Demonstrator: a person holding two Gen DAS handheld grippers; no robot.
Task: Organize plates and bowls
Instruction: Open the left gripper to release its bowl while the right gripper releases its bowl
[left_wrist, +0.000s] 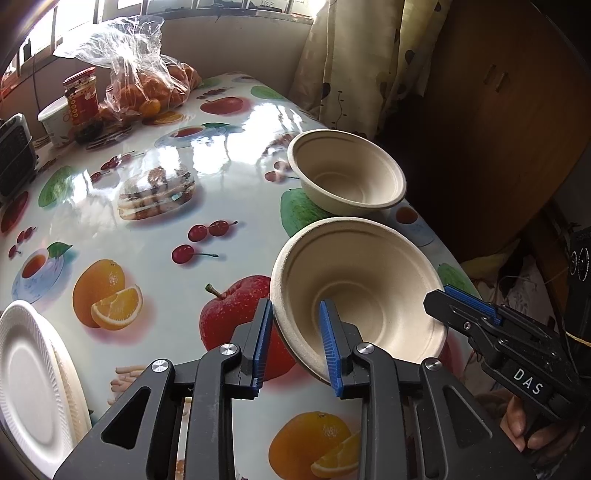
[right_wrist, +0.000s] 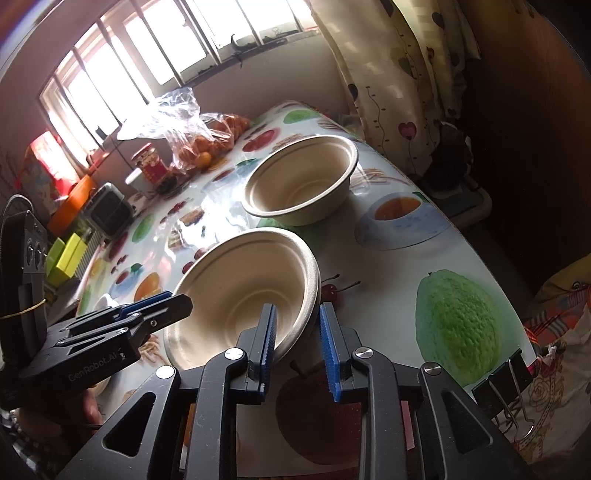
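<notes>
Two beige paper bowls are in view. The near bowl (left_wrist: 365, 291) (right_wrist: 240, 288) is tilted and lifted off the table. My left gripper (left_wrist: 295, 332) straddles its left rim, one blue pad inside and one outside, and appears to clamp it. My right gripper (right_wrist: 297, 339) straddles the opposite rim the same way; it shows in the left wrist view (left_wrist: 465, 306) at the bowl's right edge. The far bowl (left_wrist: 347, 173) (right_wrist: 301, 181) stands upright on the table near its right edge. White foam plates (left_wrist: 33, 380) lie stacked at the front left.
The fruit-print tablecloth (left_wrist: 147, 206) covers a round table. At the back left are a bag of oranges (left_wrist: 147, 88), a red-lidded jar (left_wrist: 81, 96), a white cup (left_wrist: 55, 118) and a small black appliance (left_wrist: 14, 155). Curtains (right_wrist: 399, 74) hang behind. Binder clips (right_wrist: 506, 387) grip the cloth edge.
</notes>
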